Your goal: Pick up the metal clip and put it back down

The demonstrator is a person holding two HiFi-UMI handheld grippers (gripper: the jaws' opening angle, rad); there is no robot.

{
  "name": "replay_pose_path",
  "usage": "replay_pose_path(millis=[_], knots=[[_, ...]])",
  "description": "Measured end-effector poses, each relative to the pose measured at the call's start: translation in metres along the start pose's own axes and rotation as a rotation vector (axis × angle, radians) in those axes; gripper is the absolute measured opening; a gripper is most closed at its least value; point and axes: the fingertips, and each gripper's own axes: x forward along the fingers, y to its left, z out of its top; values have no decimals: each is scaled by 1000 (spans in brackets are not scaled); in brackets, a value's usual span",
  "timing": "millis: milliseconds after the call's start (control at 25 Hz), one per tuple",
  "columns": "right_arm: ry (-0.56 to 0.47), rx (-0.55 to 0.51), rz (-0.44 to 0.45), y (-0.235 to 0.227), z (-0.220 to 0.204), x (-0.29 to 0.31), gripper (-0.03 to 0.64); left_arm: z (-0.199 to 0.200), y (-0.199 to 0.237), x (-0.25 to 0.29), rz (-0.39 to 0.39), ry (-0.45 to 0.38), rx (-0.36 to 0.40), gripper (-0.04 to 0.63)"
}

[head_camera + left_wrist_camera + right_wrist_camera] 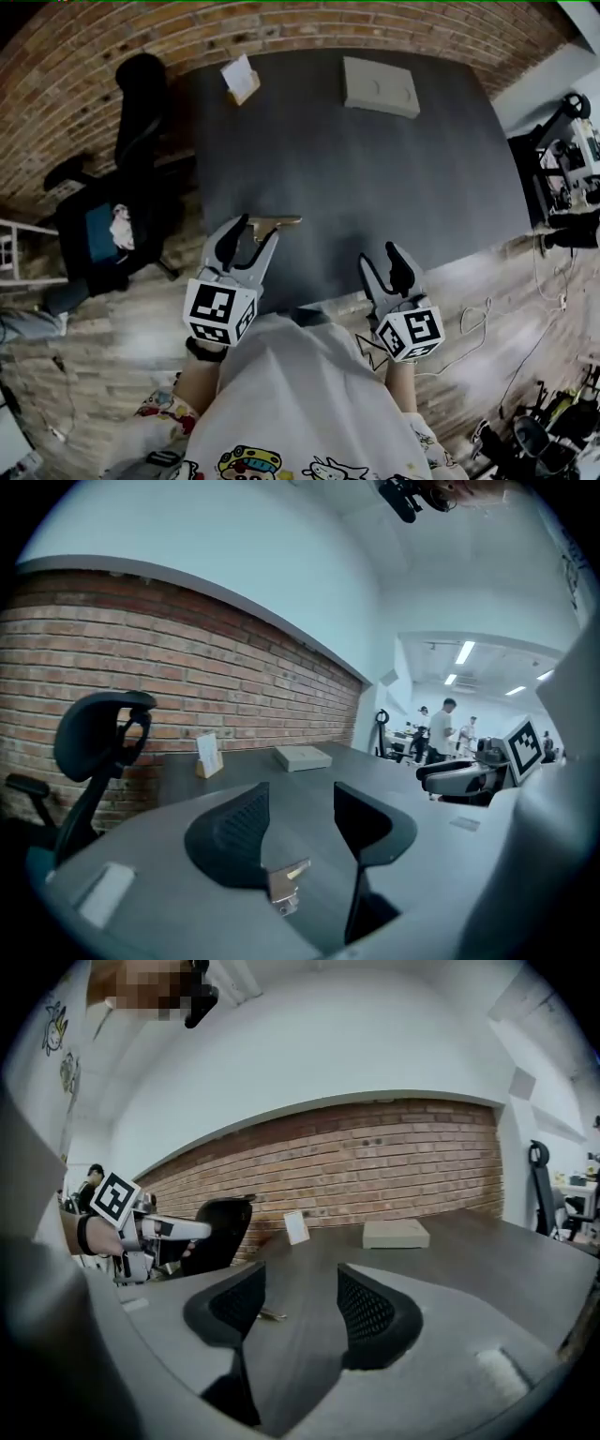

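Observation:
The metal clip [278,223], a small brass-coloured piece, lies flat on the dark grey table [356,178] near its front edge. My left gripper [255,231] stands open right behind it, its tips almost at the clip. In the left gripper view the clip [286,885] rests on the table low between the spread jaws, closer to the left one, and neither pad presses on it. My right gripper [384,265] is open and empty at the table's front edge, well to the right of the clip. From the right gripper view the clip [270,1314] shows beyond the left jaw.
A flat white box [380,86] and a small card stand [241,79] sit at the table's far edge by the brick wall [84,84]. A black office chair [131,141] stands left of the table. Cables [469,328] and equipment lie on the floor at right.

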Motion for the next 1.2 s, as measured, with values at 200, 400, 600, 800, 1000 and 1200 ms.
replay_pose_path(millis=[200,400,600,800,1000,1200], knots=[[6,-48,176,0,11,33,236,-2,10,-9,160,-17,-32,221],[13,-82,299,9,15,51,236,-9,14,-28,276,-21,-62,221],[32,-98,385,24,14,65,236,-16,19,-46,356,-21,-88,221],[41,-119,427,39,14,70,236,-22,25,-61,396,-27,-110,221],[73,-129,430,46,11,76,236,-22,32,-67,394,-21,-121,221],[79,-136,431,53,14,85,236,-21,41,-68,393,-25,-131,221]])
